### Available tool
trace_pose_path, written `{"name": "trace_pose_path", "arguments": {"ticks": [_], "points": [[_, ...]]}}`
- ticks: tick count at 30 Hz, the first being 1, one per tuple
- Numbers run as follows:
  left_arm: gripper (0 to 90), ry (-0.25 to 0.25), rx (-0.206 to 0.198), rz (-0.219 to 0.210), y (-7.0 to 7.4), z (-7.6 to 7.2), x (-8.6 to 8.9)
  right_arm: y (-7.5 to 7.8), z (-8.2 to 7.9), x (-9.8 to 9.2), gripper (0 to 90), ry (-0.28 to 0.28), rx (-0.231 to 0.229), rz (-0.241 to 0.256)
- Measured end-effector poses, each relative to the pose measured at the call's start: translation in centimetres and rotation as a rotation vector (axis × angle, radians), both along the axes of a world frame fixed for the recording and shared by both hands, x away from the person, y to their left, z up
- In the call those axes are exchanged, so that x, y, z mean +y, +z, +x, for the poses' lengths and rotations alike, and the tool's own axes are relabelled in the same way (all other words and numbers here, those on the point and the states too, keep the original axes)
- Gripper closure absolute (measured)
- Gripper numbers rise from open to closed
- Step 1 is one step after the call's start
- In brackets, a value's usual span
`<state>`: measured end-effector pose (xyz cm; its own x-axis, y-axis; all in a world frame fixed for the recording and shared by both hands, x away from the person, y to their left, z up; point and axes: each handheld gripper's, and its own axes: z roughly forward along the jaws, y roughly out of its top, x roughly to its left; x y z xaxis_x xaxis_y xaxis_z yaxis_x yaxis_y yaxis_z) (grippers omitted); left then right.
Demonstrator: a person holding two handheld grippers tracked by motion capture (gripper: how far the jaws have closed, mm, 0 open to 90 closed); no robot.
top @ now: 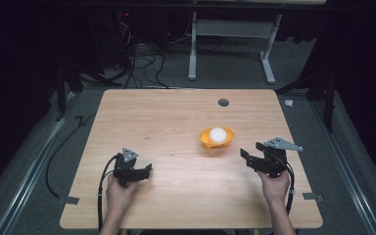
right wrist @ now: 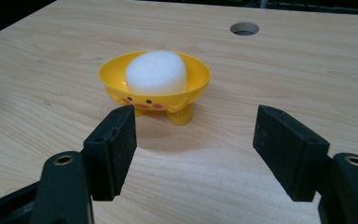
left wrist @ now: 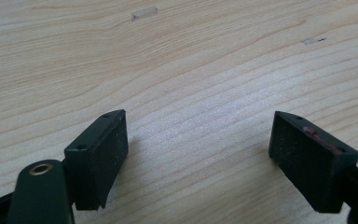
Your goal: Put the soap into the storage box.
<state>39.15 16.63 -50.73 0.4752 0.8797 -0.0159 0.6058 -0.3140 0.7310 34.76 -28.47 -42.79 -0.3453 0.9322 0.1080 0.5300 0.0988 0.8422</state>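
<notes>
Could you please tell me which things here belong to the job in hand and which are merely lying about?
Job in hand:
- yellow bowl
- white ball resting in it
- right gripper, jaws open, facing the bowl
- left gripper, jaws open

Lying about:
- round hole in the table
- floor cables

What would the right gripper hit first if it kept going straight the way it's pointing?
Probably the yellow bowl holding the white ball: it sits just ahead of the open right gripper, slightly off centre between the jaws, though depth is hard to judge.
</notes>
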Motion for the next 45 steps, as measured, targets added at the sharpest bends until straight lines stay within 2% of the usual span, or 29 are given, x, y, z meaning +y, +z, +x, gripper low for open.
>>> {"name": "trace_pose_path", "arguments": {"ticks": [18, 45], "points": [[20.1, 0.000, 0.000, 0.000, 0.0, 0.0, 0.0, -1.4, -1.0, 0.5, 30.9, 0.009, 0.024, 0.006], [20.1, 0.000, 0.000, 0.000, 0.0, 0.0, 0.0, -3.2, -1.4, 1.9, 30.9, 0.027, 0.069, -0.006]]}}
